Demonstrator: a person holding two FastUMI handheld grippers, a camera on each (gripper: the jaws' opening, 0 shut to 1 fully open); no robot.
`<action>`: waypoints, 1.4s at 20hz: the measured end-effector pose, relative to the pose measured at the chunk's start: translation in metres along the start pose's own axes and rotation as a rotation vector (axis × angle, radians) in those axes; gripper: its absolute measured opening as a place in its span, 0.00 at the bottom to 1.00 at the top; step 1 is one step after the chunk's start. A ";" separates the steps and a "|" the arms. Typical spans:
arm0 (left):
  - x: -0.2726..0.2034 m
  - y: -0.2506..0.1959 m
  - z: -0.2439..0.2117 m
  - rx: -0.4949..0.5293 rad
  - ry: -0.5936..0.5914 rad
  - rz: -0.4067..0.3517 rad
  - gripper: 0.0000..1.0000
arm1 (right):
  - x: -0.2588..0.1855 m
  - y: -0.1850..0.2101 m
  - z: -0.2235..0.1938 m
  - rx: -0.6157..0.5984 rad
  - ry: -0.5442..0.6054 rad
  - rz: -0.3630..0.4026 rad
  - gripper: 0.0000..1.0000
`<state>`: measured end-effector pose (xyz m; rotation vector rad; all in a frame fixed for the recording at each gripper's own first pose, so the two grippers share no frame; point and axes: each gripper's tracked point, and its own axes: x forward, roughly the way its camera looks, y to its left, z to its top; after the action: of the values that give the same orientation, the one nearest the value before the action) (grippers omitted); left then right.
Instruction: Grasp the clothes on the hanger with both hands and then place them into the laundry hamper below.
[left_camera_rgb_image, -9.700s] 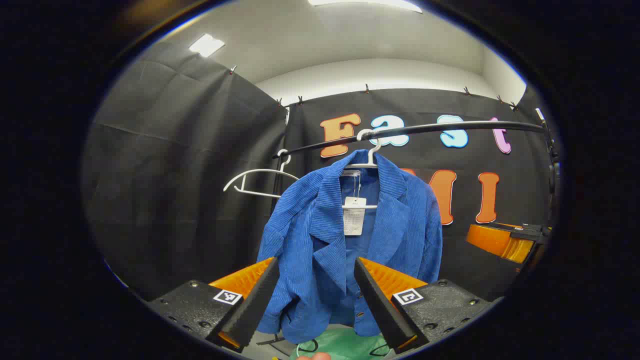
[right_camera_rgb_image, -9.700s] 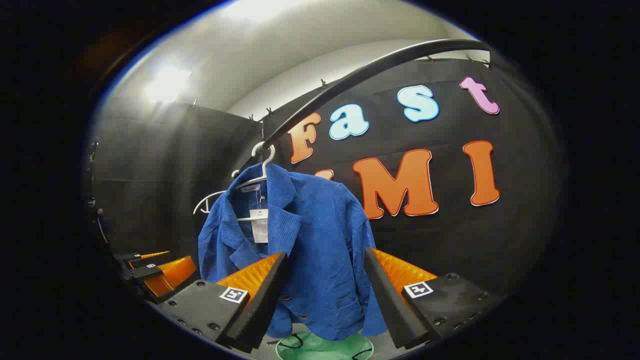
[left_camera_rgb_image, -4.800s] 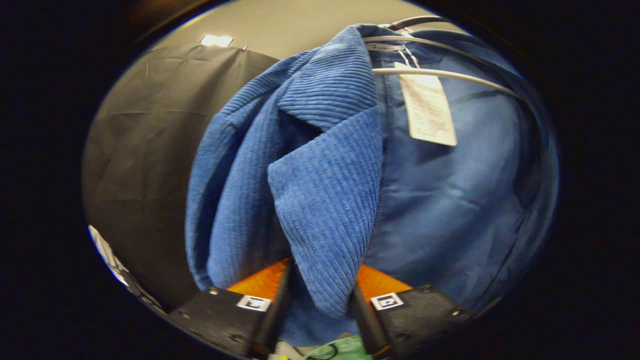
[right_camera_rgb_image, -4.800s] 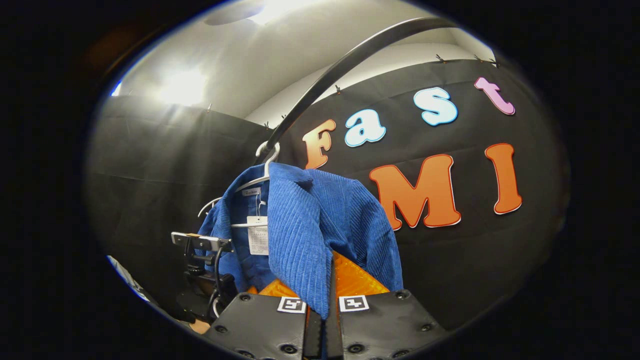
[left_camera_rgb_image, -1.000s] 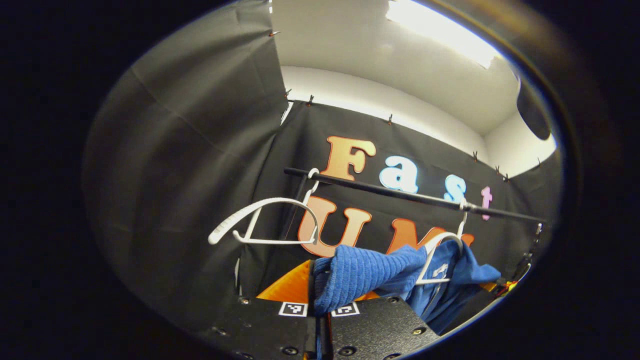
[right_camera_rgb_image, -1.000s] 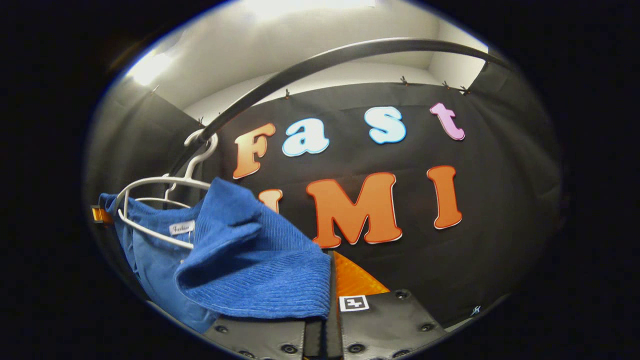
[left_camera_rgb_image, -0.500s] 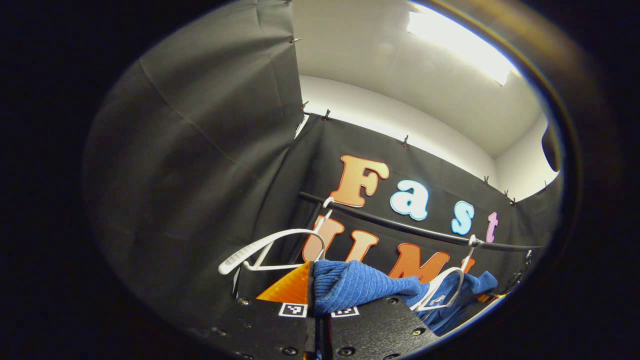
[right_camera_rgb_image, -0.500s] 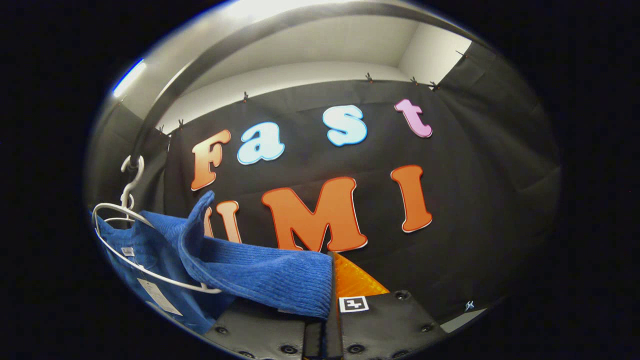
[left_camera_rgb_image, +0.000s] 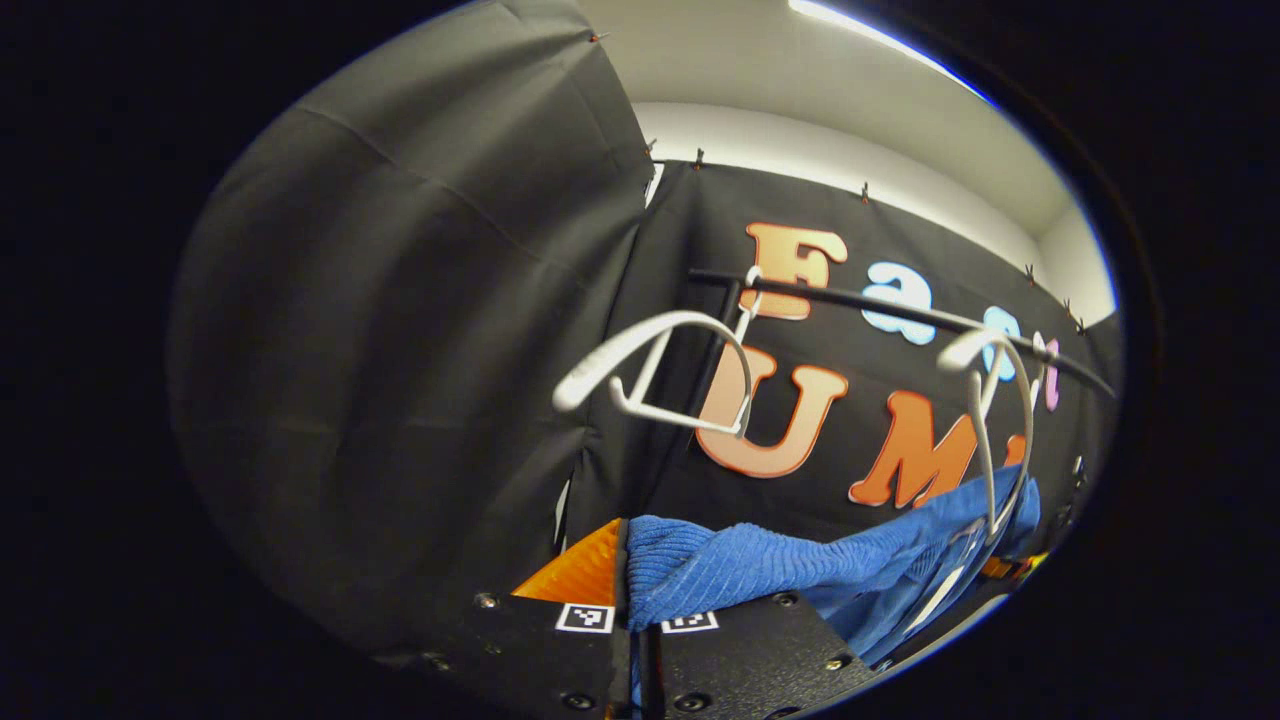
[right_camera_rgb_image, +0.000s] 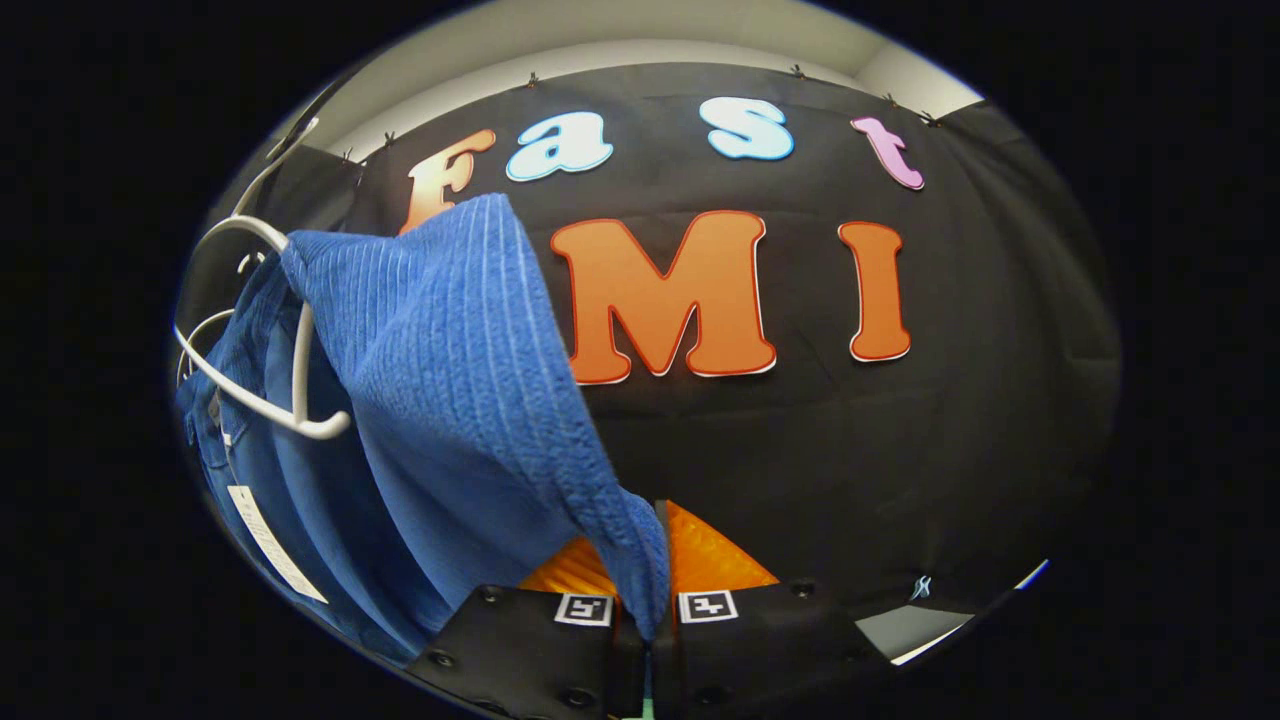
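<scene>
Both tongs, left and right, clenched on blue corduroy jacket; jacket partly off white hanger. Next, likely: pull free, lower toward hamper.

Blue jacket is showing a ribbed corduroy outside at the left and centre of the right gripper view; its lining is reading as a smoother, plainer blue at the lower left. A white tag is hanging off it near the lower left edge. White hanger is looping pale against the blue. In the left gripper view, a second white hanger is sitting bare at centre on a black rail crossing the upper right.
</scene>
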<state>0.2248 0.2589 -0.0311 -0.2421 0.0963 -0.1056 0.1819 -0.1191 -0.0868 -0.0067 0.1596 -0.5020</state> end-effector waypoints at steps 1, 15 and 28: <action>-0.004 -0.005 -0.010 0.018 0.013 -0.015 0.05 | 0.004 -0.011 -0.004 0.004 0.015 -0.032 0.11; -0.052 -0.052 -0.096 0.096 0.160 -0.020 0.05 | -0.062 0.001 -0.048 -0.157 0.081 0.115 0.14; -0.037 -0.268 -0.291 0.022 0.489 -0.317 0.05 | -0.100 0.062 -0.169 -0.102 0.292 0.364 0.16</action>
<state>0.1322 -0.0636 -0.2434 -0.2040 0.5434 -0.4804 0.0993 -0.0111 -0.2414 -0.0042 0.4629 -0.1285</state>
